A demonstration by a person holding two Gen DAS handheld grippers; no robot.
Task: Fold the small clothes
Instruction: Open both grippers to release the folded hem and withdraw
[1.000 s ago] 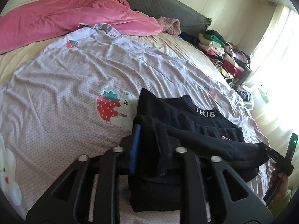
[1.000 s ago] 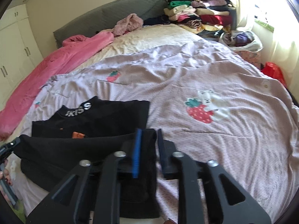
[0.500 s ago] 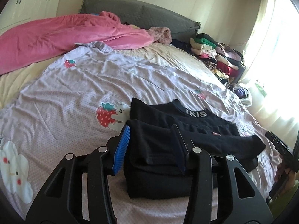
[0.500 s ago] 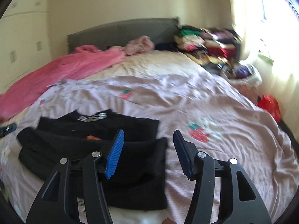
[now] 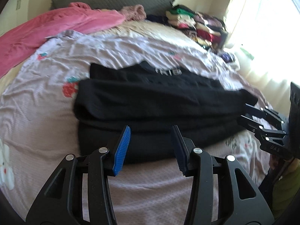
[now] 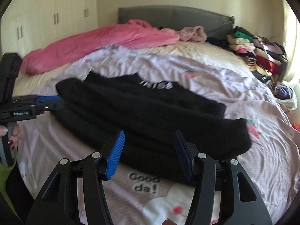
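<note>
The soft, limp black knit top lies part-folded on the lilac strawberry-print bedspread, both grippers' fingers spread and empty just short of it, its thick near edge probably the best hold.

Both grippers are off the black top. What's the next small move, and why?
Probably take the black top at its two ends and fold it across once more. Both the left gripper and right gripper are open with nothing between the pads, and the top lies on the bedspread as a long, wide band.
</note>
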